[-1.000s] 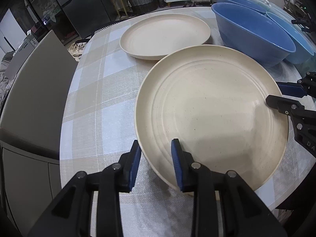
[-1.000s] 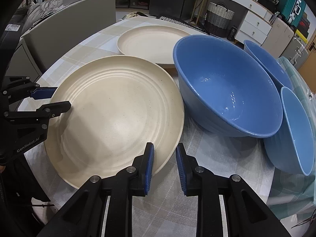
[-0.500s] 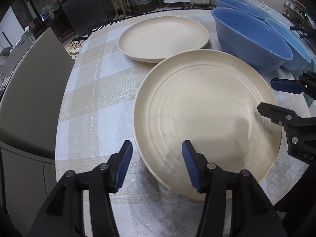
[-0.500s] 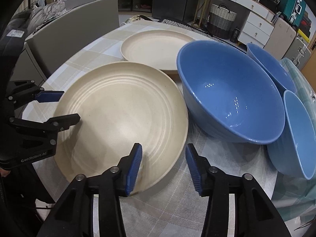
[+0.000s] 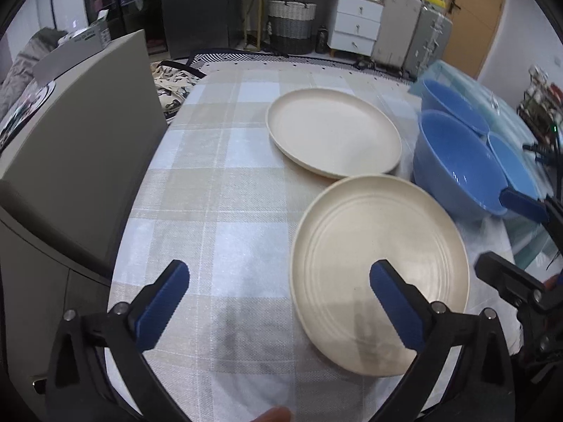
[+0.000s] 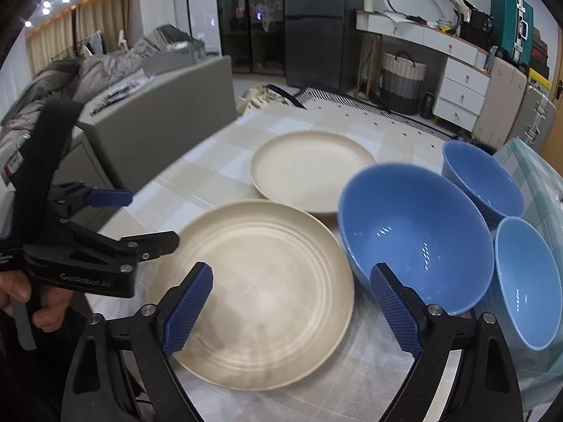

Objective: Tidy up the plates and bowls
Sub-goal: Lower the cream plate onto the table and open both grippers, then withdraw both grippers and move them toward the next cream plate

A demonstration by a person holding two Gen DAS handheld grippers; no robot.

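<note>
L tongs (image 5: pixel 278 295) were spread wide, blue pads apart, gripping nothing, hovering above the near edge of the surface (image 5: pixel 218 211) w/ its checked cloth. One pad hung over bare cloth, the other over the near part of the ridged cream plate (image 5: pixel 380 267). R tongs (image 6: pixel 290 299) were also wide & empty, one pad above the ridged plate's near-left part, the other above the near rim of the big blue bowl (image 6: pixel 415 235).

Ridged cream plate lay flat on the cloth at the near edge, free of both tongs. Just beyond it, a 2nd smooth cream plate (image 5: pixel 334 137) sat flat; their rims looked touching or overlapping slightly, can't tell which. Big blue bowl stood upright right beside the ridged plate, to its right. A lighter blue bowl (image 6: pixel 527 281) sat close by the big one's right side, & a smaller blue bowl (image 6: pixel 482 179) was farther back.

Past the surface: grey chair back (image 5: pixel 81 161) on the left, a wicker basket (image 5: pixel 292 24) & white drawers (image 5: pixel 355 24) against the far wall.
</note>
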